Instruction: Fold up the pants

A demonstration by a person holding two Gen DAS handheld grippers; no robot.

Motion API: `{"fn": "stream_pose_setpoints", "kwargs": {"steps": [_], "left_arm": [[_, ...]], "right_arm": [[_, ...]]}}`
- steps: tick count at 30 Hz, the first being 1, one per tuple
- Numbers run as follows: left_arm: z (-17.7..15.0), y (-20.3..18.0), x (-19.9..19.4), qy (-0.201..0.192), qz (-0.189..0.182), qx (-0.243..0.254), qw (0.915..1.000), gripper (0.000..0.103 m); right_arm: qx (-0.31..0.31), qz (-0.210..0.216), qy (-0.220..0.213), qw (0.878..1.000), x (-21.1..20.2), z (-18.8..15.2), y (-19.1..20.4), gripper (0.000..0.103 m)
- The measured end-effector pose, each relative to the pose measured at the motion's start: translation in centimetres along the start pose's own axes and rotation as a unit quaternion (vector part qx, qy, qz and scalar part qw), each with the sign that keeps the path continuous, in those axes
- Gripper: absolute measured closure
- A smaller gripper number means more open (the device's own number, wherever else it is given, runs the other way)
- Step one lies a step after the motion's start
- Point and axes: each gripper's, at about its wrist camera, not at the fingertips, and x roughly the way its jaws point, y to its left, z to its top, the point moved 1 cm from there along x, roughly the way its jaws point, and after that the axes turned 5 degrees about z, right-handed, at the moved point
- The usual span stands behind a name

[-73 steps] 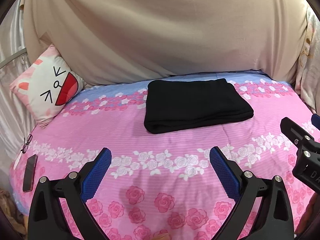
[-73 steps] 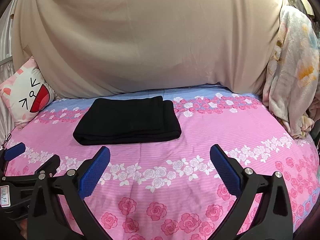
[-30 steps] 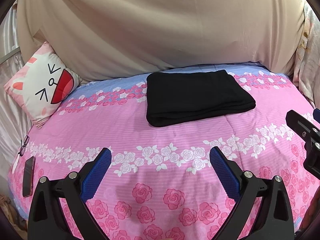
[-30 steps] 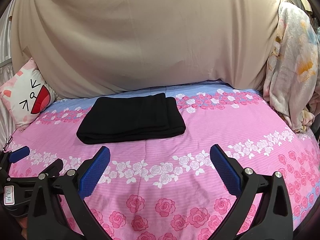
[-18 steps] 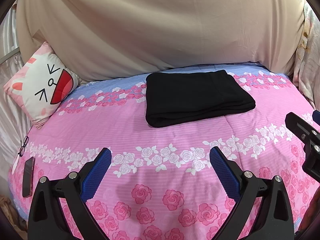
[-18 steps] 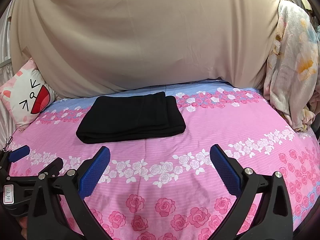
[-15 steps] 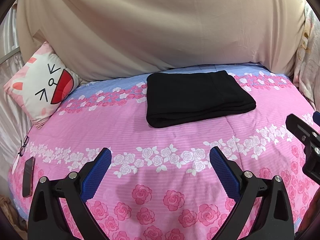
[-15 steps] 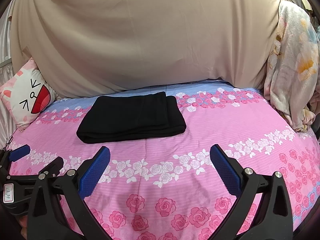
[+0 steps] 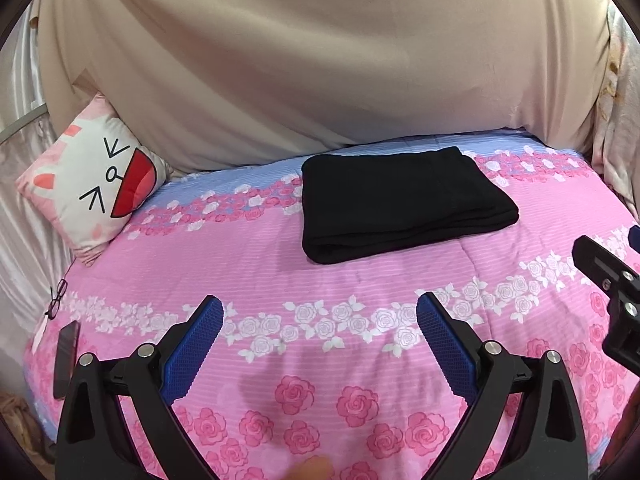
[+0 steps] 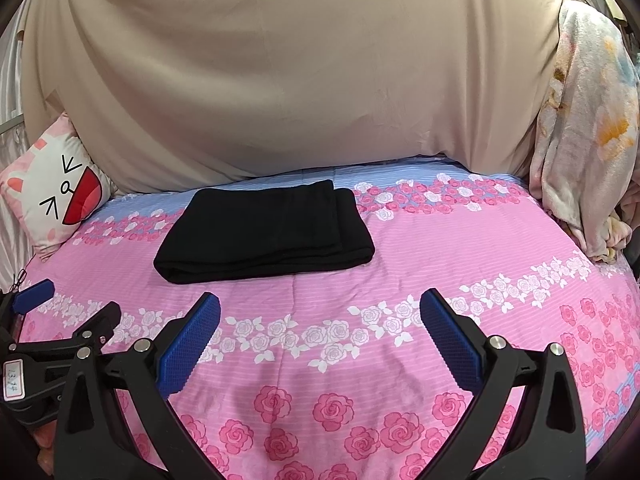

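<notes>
Writing is scarce: on our left gripper's body, as seen from the right wrist view, a small white sticker (image 10: 12, 379) carries handwritten digits that look like "13.24", though we cannot read them for sure. The pillow (image 9: 90, 184) at the far left shows a cartoon face with a red open mouth, with no lettering.

Going left to right in the left wrist view, a dark phone (image 9: 64, 354) lies on the bed's left edge, with glasses (image 9: 57, 297) just beyond it. Our left gripper (image 9: 319, 322) hangs above the pink rose bedspread (image 9: 248, 264), jaws spread wide and nothing between them. The pants (image 9: 400, 200) lie folded into a black rectangle on the bedspread, well ahead of this gripper and a little to its right, near the beige sheet (image 9: 320, 60) that hangs behind the bed. Part of our right gripper's black frame shows at the right edge.

In the right wrist view, the left gripper's blue tip and frame sit at the lower left. Our right gripper (image 10: 320, 316) also hovers over the bedspread with jaws spread and empty. Here the pants (image 10: 268, 228) lie ahead and to the left, apart from both blue pads (image 10: 188, 344). A flowered blanket (image 10: 584, 128) hangs at the far right.
</notes>
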Motion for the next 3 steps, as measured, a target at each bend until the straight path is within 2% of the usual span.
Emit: {"fn": "stream_pose_setpoints", "kwargs": {"steps": [3], "left_arm": [[-0.31, 0.08, -0.06, 0.007, -0.007, -0.003, 0.9999, 0.008]], "right_arm": [[0.001, 0.001, 0.002, 1.0, -0.07, -0.19, 0.06, 0.005]]}}
